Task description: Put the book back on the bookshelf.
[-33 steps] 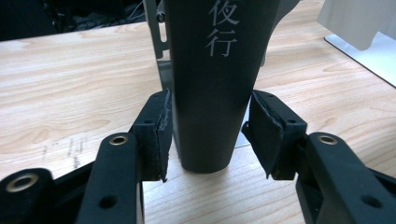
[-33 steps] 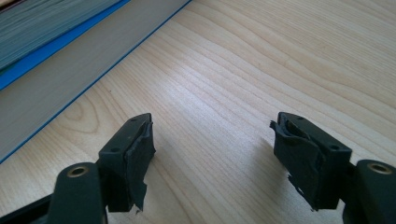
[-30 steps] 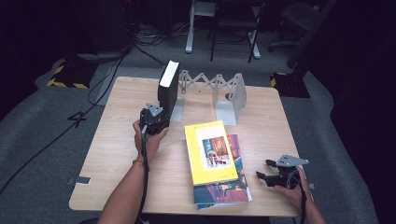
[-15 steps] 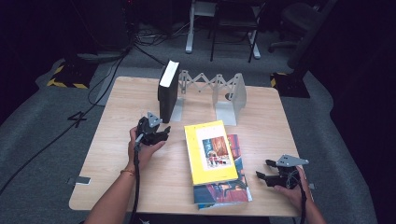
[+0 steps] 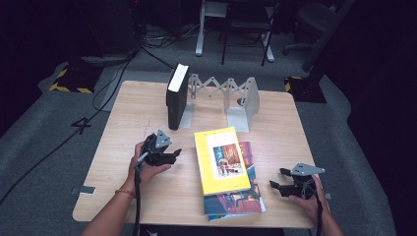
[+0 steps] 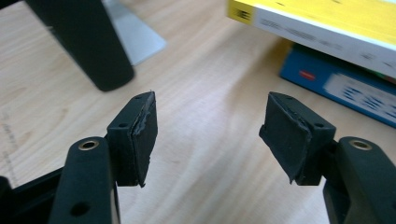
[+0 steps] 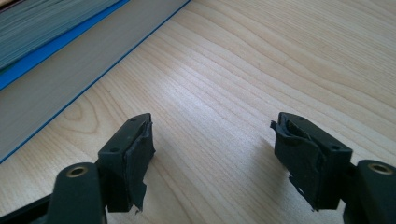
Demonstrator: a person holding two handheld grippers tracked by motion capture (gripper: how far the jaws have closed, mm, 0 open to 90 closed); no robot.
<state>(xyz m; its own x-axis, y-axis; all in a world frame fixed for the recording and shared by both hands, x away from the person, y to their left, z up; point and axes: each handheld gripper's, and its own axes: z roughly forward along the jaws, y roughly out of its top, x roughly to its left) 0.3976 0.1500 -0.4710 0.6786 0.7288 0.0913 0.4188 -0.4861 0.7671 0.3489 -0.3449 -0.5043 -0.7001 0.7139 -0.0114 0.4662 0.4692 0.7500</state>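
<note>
Left gripper (image 5: 173, 153), jaws spread and just opening, empty, left of yellow book (image 5: 222, 160). Right gripper (image 5: 276, 178) spread, empty, right of it.

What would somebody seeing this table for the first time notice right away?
Probably the bright yellow book, lying flat on a blue book at the near middle of the wooden table. Next, the black book standing upright in the grey folding rack at the far side. The left gripper and right gripper flank the stack, both with open, empty jaws.
</note>
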